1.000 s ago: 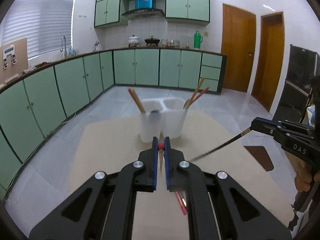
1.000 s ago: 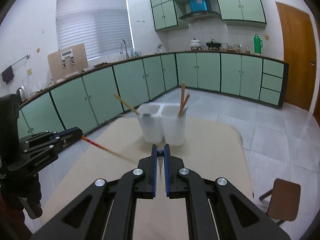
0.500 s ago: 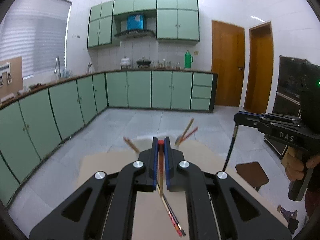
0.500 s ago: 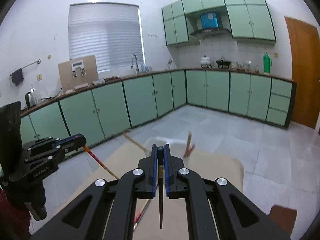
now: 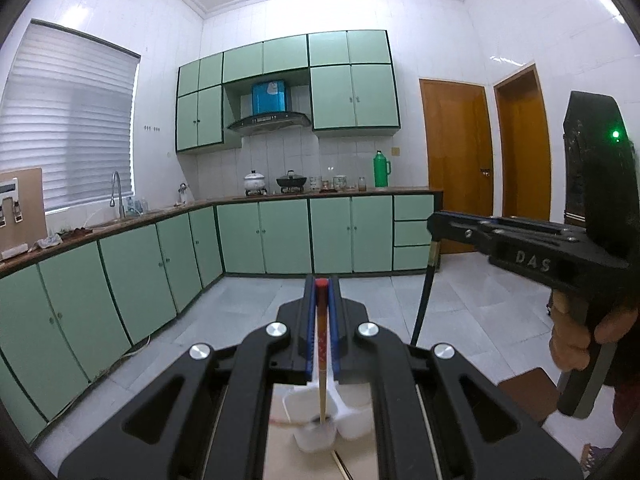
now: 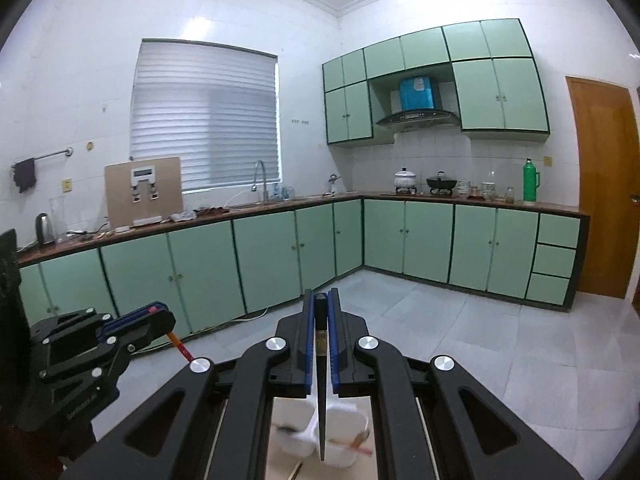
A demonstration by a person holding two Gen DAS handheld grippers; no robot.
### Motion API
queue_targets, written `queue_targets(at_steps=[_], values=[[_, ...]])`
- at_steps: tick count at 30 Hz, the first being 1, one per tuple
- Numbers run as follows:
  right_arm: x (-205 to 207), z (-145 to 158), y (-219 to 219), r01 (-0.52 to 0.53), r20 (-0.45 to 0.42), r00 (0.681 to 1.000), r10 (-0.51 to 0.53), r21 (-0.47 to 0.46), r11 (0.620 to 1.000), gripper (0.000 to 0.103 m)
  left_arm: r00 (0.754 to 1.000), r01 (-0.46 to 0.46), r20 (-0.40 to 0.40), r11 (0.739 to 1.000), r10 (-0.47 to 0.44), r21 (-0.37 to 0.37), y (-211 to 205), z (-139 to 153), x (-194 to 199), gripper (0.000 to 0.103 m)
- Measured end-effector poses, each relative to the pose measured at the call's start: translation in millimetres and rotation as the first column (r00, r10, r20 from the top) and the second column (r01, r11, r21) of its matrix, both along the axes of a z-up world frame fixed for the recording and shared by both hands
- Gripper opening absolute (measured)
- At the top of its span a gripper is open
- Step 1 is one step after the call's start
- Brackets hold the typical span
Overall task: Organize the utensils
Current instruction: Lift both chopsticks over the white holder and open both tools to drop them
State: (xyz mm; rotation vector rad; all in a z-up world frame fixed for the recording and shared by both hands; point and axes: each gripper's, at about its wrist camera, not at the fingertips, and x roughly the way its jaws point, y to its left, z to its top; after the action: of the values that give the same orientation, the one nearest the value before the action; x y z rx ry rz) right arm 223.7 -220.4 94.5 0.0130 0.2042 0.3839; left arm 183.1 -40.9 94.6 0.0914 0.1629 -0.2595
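My left gripper (image 5: 321, 284) is shut on a red-topped wooden chopstick (image 5: 321, 360) that hangs straight down. Its tip is over the white two-compartment holder (image 5: 354, 420), seen blurred between the gripper's arms. My right gripper (image 6: 320, 298) is shut on a black chopstick (image 6: 321, 392), which also hangs tip-down above the holder (image 6: 344, 432). A few utensils lie slanted inside the holder. In the left wrist view the right gripper (image 5: 434, 229) is at the right with the black chopstick (image 5: 423, 296) below it. In the right wrist view the left gripper (image 6: 160, 316) is at the left.
The holder stands on a beige table (image 5: 280, 456). A brown stool (image 5: 524, 392) is to the right of the table. A person's hand (image 5: 576, 340) grips the right tool's handle. Green cabinets (image 6: 272, 264) line the walls beyond the tiled floor.
Both grippers have risen and tipped up, so the holder dropped from ahead of the fingers to below them. Both chopsticks swung from slanting sideways to hanging straight down.
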Motion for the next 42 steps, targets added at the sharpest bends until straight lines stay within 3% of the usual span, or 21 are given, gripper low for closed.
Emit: queue_targets(at_steps=[6,12,17,25,29,31,33,38,42], values=[[50.7,-19.7,10.0,0.042,-0.032,0.999,-0.042,-0.014,0.999,0.006,1.0,-0.013,-0.017,1.0,0.012,-0.015,-6.1,-16.0,47.1,0.005],[87.2,-56.8,13.0,0.052,-0.125,0.991,-0.056,-0.029,0.998,0.006,0.993,-0.026,-0.12,0.999,0.023,-0.028,0.1,-57.5,94.7,0.005],[98.6,-82.1,16.4,0.049,-0.172,0.983,-0.057,-0.056,0.997,0.006,0.976,-0.043,-0.217,0.999,0.036,-0.029,9.7,-89.4,124.3,0.005],[107.9,-111.3,16.5,0.045,-0.241,0.968,-0.066,-0.092,0.995,0.006,0.955,-0.053,-0.294,0.999,0.047,-0.013,23.9,-115.8,139.9,0.006],[105.9,-113.8,6.7,0.069,-0.248,0.965,-0.086,-0.077,0.995,0.02,0.955,-0.053,-0.293,0.998,0.046,-0.014,27.3,-114.5,135.6,0.009],[103.9,-111.1,-1.6,0.085,-0.248,0.964,-0.097,-0.057,0.995,0.026,0.956,-0.055,-0.29,0.998,0.047,-0.019,27.4,-111.7,132.0,0.02],[97.8,-106.1,-10.6,0.102,-0.235,0.966,-0.109,-0.042,0.994,0.044,0.96,-0.059,-0.274,0.998,0.05,-0.025,30.0,-106.1,125.8,0.029],[75.8,-93.7,-30.8,0.159,-0.186,0.97,-0.157,-0.006,0.987,0.074,0.968,-0.078,-0.24,0.996,0.068,-0.032,38.4,-94.4,101.7,0.047],[45.2,-92.1,-48.4,0.18,-0.168,0.971,-0.171,0.04,0.983,0.083,0.972,-0.087,-0.222,0.995,0.073,-0.054,44.5,-88.9,77.3,0.057]])
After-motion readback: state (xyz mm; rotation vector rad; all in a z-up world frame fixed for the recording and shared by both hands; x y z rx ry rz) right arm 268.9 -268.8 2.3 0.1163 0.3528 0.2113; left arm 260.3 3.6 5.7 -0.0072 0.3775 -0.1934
